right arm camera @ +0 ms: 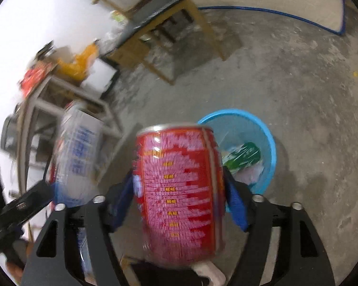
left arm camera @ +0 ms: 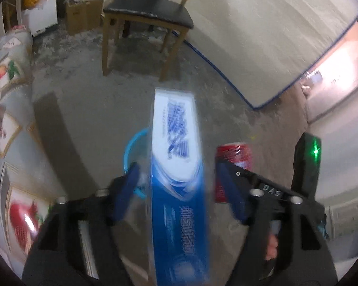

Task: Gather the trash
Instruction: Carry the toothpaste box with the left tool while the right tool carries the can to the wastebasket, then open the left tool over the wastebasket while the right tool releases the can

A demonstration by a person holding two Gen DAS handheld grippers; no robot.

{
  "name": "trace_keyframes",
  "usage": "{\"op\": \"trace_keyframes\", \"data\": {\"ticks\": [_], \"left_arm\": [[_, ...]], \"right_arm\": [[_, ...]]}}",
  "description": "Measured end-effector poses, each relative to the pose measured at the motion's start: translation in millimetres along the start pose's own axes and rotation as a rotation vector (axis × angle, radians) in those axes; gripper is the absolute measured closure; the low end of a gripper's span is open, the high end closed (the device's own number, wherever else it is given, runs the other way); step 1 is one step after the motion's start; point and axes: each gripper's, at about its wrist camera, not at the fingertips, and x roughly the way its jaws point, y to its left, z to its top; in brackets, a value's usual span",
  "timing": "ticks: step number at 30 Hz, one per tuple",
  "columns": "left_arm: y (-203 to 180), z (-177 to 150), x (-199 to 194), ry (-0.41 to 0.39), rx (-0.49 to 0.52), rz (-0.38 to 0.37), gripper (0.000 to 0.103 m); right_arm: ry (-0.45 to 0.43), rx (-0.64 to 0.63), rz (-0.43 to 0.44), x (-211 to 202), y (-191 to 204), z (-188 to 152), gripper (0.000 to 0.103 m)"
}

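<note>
**Left wrist view.** The letters "DAS" are stamped in white on the black arm of the left tool (left arm camera: 177,174), on its right-hand finger. The long blue-and-white box (left arm camera: 176,166) carries dark blue characters on its white half and pale ones on its blue half, all too blurred to read. The box lies between the blue pads with its long axis running along the fingers, white end pointing away toward the wooden chair (left arm camera: 150,12). A gap shows on each side of it, so the tool stands wide and the pads do not press on the box. The box hangs over the concrete floor (left arm camera: 83,100), partly covering the blue basket (left arm camera: 133,143) beyond it. To the right, behind the finger, is the red can (left arm camera: 234,164), and beside it a black part with a green light.

**Right wrist view.** The can fills the middle of the right tool (right arm camera: 179,183). Its red wall bears white print and a column of small yellow marks, none legible through the blur. Its long axis follows the fingers, silver rim at the far end. The blue pads sit right at its two sides; whether they press on it I cannot tell. The basket stands on the floor just beyond and to the right, with a green wrapper (right arm camera: 244,155) inside. The box shows at left, white end up and away.
</note>
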Motion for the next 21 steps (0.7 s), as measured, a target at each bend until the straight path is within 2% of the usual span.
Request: {"op": "trace_keyframes", "data": {"ticks": [2, 3, 5, 9, 17, 21], "left_arm": [[-0.2, 4.6, 4.6, 0.001, -0.013, 0.006, 0.035], [0.1, 3.3, 3.4, 0.002, -0.026, -0.014, 0.035], [2.1, -4.6, -4.9, -0.011, -0.033, -0.049, 0.035], [5.4, -14.7, -20.3, -0.026, -0.023, -0.067, 0.035], [14.5, -47.4, -61.6, -0.073, -0.013, -0.078, 0.035], [19.4, -75.1, -87.1, -0.116, -0.02, -0.083, 0.035]], "right_arm": [[-0.013, 0.034, -0.01, 10.3, -9.2, 6.9, 0.029], [-0.017, 0.041, -0.012, 12.8, -11.4, 6.3, 0.029], [-0.019, 0.043, -0.011, 17.6, -16.4, 0.9, 0.029], [0.009, 0.017, -0.034, 25.1, -23.8, -14.4, 0.029], [0.026, -0.005, -0.042, -2.7, -38.0, -51.4, 0.029], [0.024, -0.02, -0.021, -23.0, -37.8, -70.1, 0.029]]}}
